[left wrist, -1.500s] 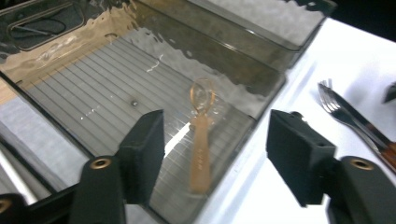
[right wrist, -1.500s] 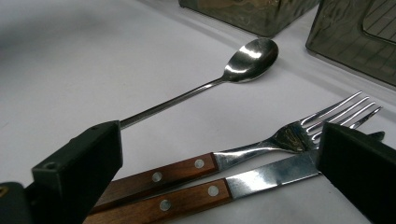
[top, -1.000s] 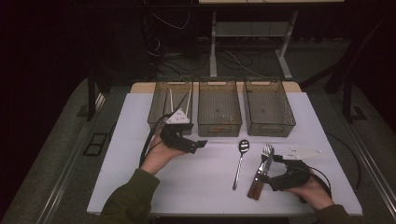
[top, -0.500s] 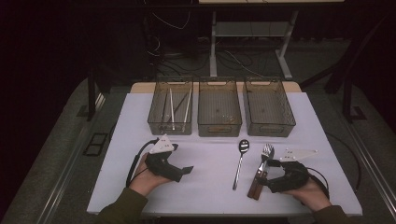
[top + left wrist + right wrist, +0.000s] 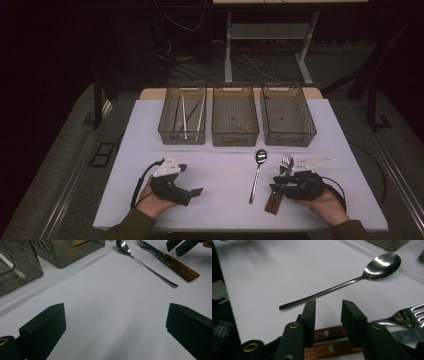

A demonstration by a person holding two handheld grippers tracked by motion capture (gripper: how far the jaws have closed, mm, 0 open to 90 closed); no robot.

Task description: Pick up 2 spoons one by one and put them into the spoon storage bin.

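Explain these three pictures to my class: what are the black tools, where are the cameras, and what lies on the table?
A person holds a hand-operated claw in each hand. One camera looks down from above; another rides on each claw, looking along its black jaws. On the white table stand three clear bins, the left one holding thin sticks, with a spoon, a fork and wooden handles lying in front. The left claw is open and empty. The right claw has just been closing over the wooden handles, not yet pinching them.
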